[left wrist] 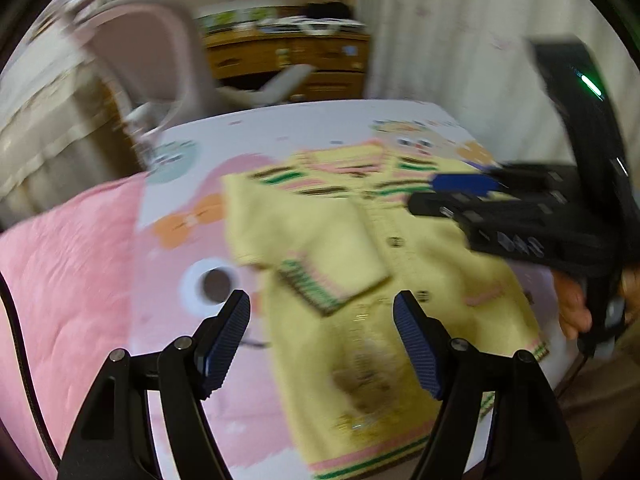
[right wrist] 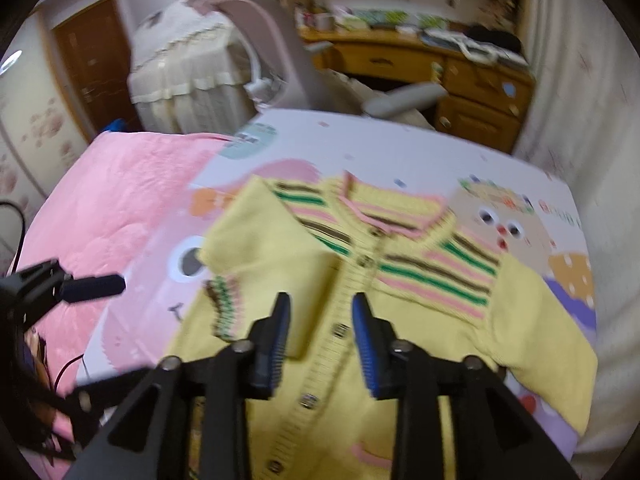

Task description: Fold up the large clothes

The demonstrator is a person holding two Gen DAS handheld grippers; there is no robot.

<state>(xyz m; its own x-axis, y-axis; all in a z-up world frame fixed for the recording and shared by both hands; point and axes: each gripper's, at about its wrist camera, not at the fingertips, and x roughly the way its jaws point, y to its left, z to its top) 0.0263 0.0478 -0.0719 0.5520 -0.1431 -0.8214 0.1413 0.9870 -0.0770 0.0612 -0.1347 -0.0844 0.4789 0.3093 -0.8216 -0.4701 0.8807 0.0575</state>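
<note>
We log a bed [right wrist: 132, 184] with pink quilt and cartoon-print sheet; on it, a yellow knitted cardigan [right wrist: 420, 312] with pink, green and brown stripes, laid flat, one sleeve folded across its front. Behind: wooden desk [right wrist: 460, 76], pale chair [right wrist: 276, 40]. Left tongs [left wrist: 322, 340] wide, empty; right tongs [right wrist: 322, 340] parted, empty, above the cardigan.

Free room and obstacles. The yellow cardigan [right wrist: 400, 320] lies flat on the bed [right wrist: 360, 148], leaving open air above it. The left hand-held gripper [left wrist: 322, 344] and right hand-held gripper [right wrist: 322, 340] hover over it, jaws parted around nothing. A pink quilt [right wrist: 120, 200] covers the bed's left part. Beyond the far edge stand a chair [right wrist: 280, 60] and a wooden desk [right wrist: 480, 92]; a curtain [right wrist: 580, 80] bounds the right side.
</note>
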